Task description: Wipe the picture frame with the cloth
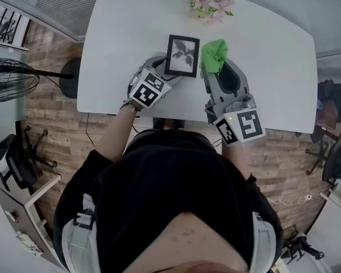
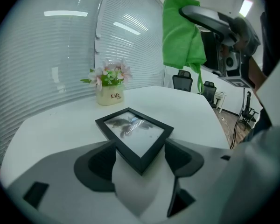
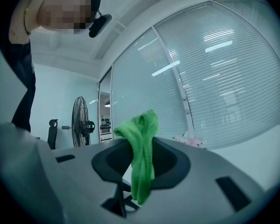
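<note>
One wide white table (image 1: 273, 67) fills the upper part of the head view, standing on a wood-plank floor (image 1: 51, 129) with a standing fan (image 1: 5, 78) off to the left. Below it, a person in a dark top (image 1: 176, 186) reaches both arms forward over the near edge. On the person's left, the left gripper (image 2: 140, 144) slopes down toward the tabletop. Its jaws stand wide apart, with the near corner of the picture frame (image 1: 182, 56) between them. The frame's two edges reach right up to the jaws, though whether they press cannot be told. To the right, the right gripper (image 3: 141, 146) is held level, jaws pinched together on the cloth (image 1: 214, 54). The black frame lies flat near the middle of the table, glass up. The green cloth hangs bunched from the right jaws, raised off the table just right of the frame and clear of it. A small pot of pink flowers (image 1: 207, 1) sits at the far edge.
</note>
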### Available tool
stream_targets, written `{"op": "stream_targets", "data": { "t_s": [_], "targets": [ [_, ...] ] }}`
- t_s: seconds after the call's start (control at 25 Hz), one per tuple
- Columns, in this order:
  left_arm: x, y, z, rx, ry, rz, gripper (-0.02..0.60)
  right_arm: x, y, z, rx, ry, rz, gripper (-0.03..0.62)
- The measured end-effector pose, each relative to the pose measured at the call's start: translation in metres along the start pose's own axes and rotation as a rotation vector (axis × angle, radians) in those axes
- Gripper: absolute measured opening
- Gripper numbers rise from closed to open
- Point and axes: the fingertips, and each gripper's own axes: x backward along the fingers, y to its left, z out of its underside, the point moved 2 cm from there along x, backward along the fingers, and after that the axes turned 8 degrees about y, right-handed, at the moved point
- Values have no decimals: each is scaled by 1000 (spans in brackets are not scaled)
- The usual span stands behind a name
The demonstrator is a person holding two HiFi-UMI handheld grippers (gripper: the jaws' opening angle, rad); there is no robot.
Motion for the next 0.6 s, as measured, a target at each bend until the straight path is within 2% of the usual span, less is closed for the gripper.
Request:
{"op": "stream_targets", "data": {
  "t_s": [0.44,0.6],
  "targets": [
    [2,3,0,30,26,10,322,-1,-1,2,2,5,2,100],
    [1,3,-1,27,22,2,322,-4,-17,9,51,40,35,100]
  ]
}}
